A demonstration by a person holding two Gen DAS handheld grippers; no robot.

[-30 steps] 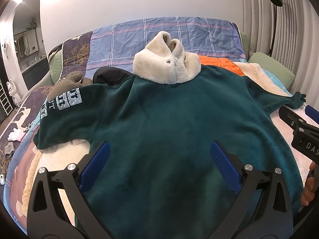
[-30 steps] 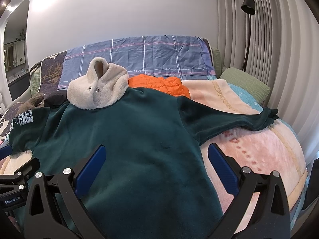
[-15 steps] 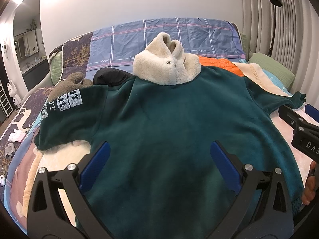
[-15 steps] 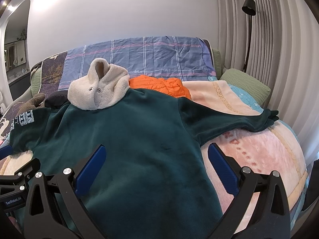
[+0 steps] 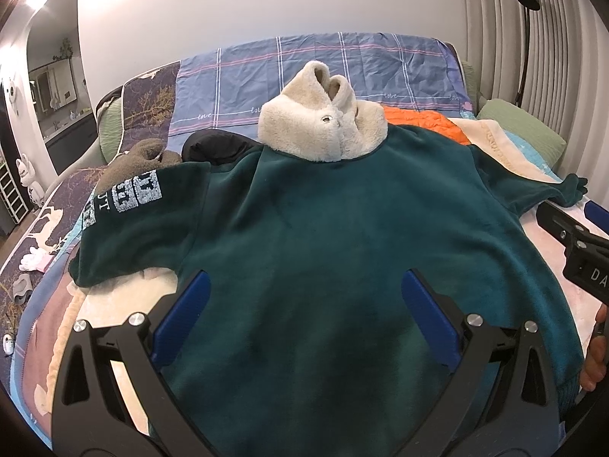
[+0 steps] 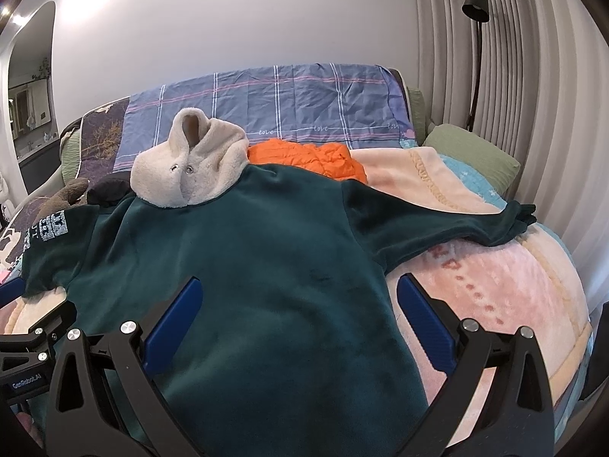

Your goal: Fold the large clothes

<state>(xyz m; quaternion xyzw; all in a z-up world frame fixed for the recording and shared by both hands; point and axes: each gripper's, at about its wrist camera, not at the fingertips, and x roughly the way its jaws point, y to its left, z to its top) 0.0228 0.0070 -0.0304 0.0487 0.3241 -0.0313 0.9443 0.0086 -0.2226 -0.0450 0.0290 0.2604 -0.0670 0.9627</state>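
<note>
A large dark green fleece hoodie (image 5: 342, 251) lies spread flat on the bed, front down, with its cream fluffy hood (image 5: 323, 122) at the far end. Its left sleeve (image 5: 129, 221) with white print is bent inward; its right sleeve (image 6: 449, 224) stretches out to the right. My left gripper (image 5: 304, 304) is open and empty above the lower body of the hoodie. My right gripper (image 6: 297, 304) is open and empty over the hoodie's lower right edge (image 6: 380, 304). The right gripper also shows in the left wrist view (image 5: 578, 243).
An orange puffy garment (image 6: 308, 160), a black garment (image 5: 217, 148) and a brown plush item (image 5: 141, 160) lie beyond the hoodie. A blue plaid cover (image 5: 342, 68) drapes the headboard. A green pillow (image 6: 472, 152) and floor lamp (image 6: 475, 57) stand at right. A pink blanket (image 6: 495, 285) covers the bed.
Both grippers have shifted very slightly; the view has barely changed. The hoodie has not moved and both grippers stay open.
</note>
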